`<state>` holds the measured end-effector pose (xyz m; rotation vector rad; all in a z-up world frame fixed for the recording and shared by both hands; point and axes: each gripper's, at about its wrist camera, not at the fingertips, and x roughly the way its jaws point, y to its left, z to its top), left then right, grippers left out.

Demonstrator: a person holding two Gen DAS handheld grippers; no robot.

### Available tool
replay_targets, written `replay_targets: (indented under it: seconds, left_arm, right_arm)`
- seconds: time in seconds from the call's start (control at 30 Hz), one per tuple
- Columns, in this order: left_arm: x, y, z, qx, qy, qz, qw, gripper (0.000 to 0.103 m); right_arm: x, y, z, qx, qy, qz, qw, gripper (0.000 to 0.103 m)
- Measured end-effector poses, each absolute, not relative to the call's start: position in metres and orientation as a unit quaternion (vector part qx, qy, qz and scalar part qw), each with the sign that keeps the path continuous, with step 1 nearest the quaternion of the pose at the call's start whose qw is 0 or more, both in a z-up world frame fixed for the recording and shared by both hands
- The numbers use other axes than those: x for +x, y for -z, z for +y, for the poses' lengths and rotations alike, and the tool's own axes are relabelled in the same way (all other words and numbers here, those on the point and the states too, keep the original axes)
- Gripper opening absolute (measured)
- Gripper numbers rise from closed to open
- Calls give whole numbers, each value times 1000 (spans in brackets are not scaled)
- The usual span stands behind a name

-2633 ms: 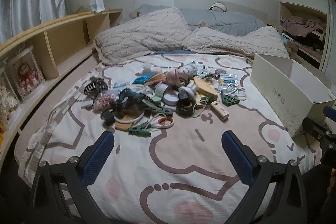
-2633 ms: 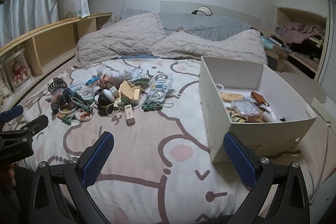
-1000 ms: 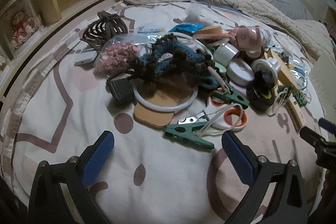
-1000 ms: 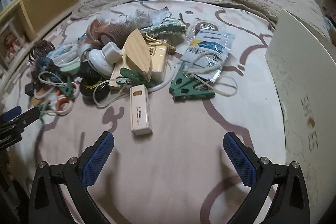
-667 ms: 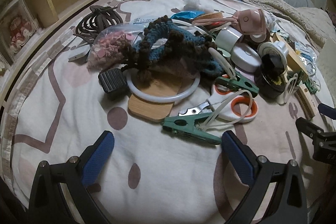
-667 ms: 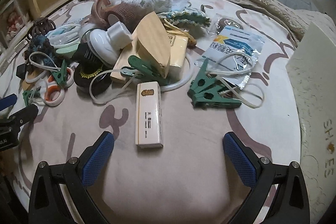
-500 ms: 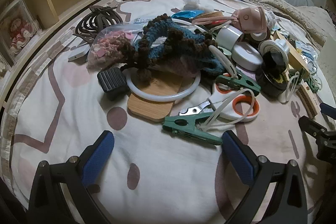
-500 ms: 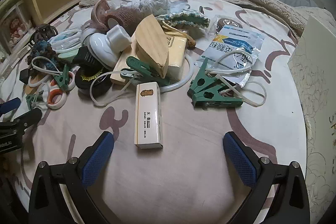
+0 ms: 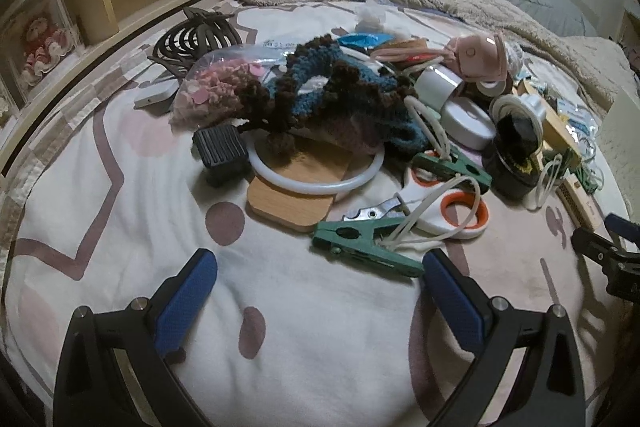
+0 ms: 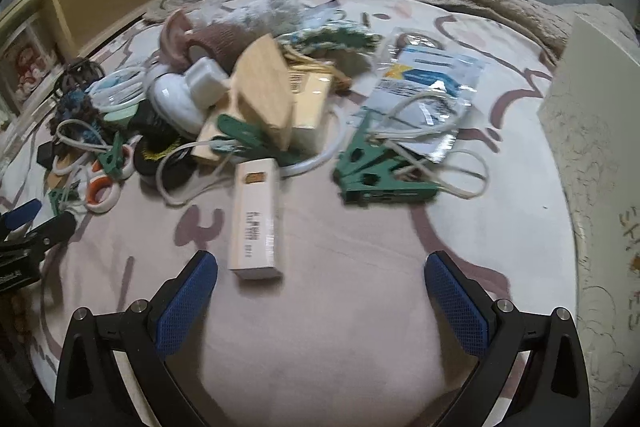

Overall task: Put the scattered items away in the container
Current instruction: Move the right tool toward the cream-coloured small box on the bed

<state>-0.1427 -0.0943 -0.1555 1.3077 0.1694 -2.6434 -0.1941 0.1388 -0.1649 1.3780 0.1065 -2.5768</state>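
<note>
both grippers gape wide: right gripper point(image 10: 320, 287) probably wants the cream box point(image 10: 256, 217) at 11 o'clock, so centre it first; left gripper point(image 9: 318, 285) faces the green clip point(image 9: 362, 249).

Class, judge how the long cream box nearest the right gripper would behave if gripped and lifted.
The cream box looks like thin carton: probably light and crushable. Its flat sides should grip well and not roll. Lying free of the pile, it likely lifts cleanly.
</note>
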Motion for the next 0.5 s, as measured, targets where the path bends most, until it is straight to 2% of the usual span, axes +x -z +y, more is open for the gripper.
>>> replay_targets:
  seconds: [0.13, 0.23, 0.37, 0.5]
  left_arm:
    - [-140, 153, -97, 427, 897, 72, 85, 101]
    - [-140, 152, -96, 421, 901, 69, 81, 96]
    - [-141, 152, -93, 416, 904, 59, 81, 85]
    - [-141, 152, -86, 414, 906, 39, 76, 69]
  right_arm:
    - [-196, 164, 154, 471, 878, 25, 82, 103]
    - [-198, 164, 163, 473, 878, 21, 63, 103]
    - [-201, 164, 175, 477, 878, 10, 41, 103]
    - [-204, 163, 183, 480, 877, -1, 30, 103]
